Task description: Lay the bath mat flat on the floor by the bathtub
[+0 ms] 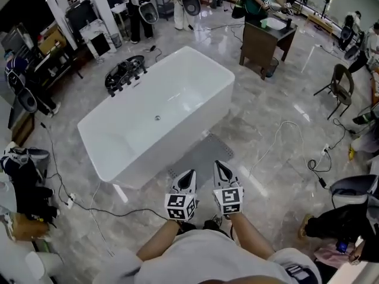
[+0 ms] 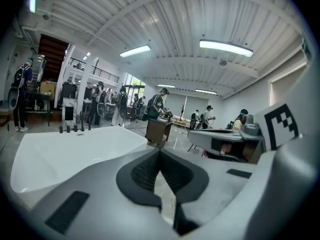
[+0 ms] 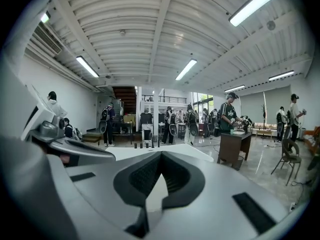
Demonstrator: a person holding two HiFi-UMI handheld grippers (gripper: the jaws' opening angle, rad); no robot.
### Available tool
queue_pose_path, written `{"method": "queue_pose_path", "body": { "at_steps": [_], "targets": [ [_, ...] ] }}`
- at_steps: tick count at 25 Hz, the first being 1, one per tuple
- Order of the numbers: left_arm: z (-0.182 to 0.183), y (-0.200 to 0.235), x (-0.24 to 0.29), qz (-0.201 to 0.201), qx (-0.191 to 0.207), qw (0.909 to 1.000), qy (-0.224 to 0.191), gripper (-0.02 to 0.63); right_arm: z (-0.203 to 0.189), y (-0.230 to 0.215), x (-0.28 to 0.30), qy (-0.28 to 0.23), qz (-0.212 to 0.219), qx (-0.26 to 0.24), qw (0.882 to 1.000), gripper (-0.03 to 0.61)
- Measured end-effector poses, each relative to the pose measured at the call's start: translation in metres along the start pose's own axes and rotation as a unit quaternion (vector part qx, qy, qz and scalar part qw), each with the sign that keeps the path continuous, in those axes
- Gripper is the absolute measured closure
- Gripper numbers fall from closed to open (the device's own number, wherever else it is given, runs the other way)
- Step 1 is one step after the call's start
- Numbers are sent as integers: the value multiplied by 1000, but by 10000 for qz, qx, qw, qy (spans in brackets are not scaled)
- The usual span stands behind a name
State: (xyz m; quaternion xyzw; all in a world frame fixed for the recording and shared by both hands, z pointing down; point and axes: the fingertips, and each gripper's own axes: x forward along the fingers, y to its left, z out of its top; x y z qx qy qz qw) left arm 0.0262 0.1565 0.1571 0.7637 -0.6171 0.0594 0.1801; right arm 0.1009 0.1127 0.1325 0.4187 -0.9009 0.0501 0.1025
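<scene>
Mat down by the tub, tools empty.
The bath mat lay at lower centre, seemingly flat, beside the bathtub. I held my left gripper and right gripper over its near edge, jaws closed on nothing, since nothing needed gripping.

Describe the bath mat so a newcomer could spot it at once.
Find the white bathtub mid-room. Along its long right-hand wall in the head view lies the bath mat: a flat grey rectangle, darker and duller than the glossy floor around it.
</scene>
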Motion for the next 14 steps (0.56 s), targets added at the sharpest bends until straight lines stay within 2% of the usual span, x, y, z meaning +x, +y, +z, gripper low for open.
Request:
{"method": "queue_pose_path", "body": {
  "at_steps": [3, 8, 14],
  "targets": [
    [6, 4, -12, -20, 47, 9999, -143, 602, 11, 19, 5, -84, 126, -124, 9998, 572],
    [4, 36, -32, 175, -13, 9995, -274, 601, 17, 67, 8, -169, 436, -281, 9985, 572],
    [20, 72, -53, 392, 60, 9984, -402, 601, 23, 94, 16, -107, 498, -280, 9983, 572]
  ]
}}
